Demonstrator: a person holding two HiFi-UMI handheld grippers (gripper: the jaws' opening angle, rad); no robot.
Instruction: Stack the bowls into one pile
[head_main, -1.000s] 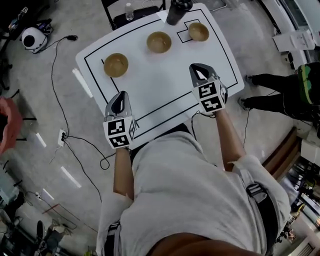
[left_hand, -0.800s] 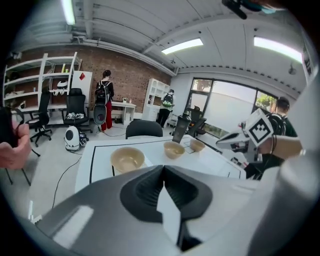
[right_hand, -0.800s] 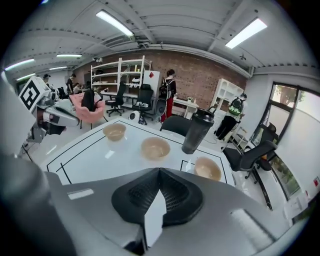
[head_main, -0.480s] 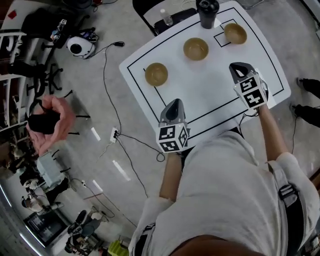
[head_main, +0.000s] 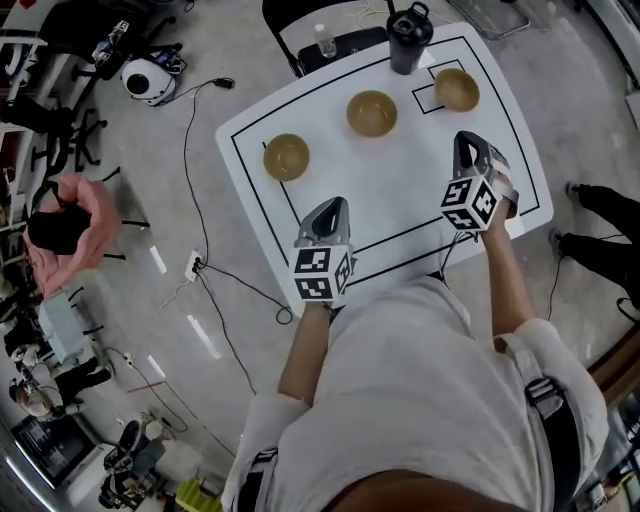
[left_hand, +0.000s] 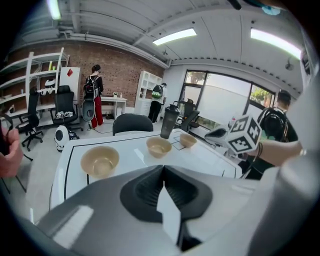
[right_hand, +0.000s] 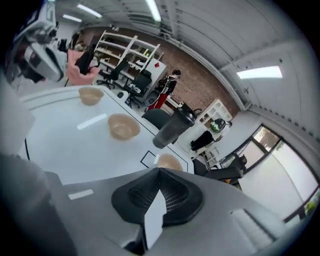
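landmark: black tumbler (head_main: 410, 38), upright at the far edge of the white table (head_main: 420, 190)
right bowl (head_main: 456, 89): just beside the tumbler, on its near-right; upright, mouth up
middle bowl (head_main: 371, 112): near the tumbler, on its near-left; mouth up
left bowl (head_main: 286, 156): well apart from the tumbler, far to its left; mouth up
long axis: none, bowls are round; all three apart, unstacked
left gripper (head_main: 332, 204): jaws together, nothing held; well to the tumbler's near-left
right gripper (head_main: 467, 141): jaws together, empty; nearside of the tumbler, beyond the right bowl
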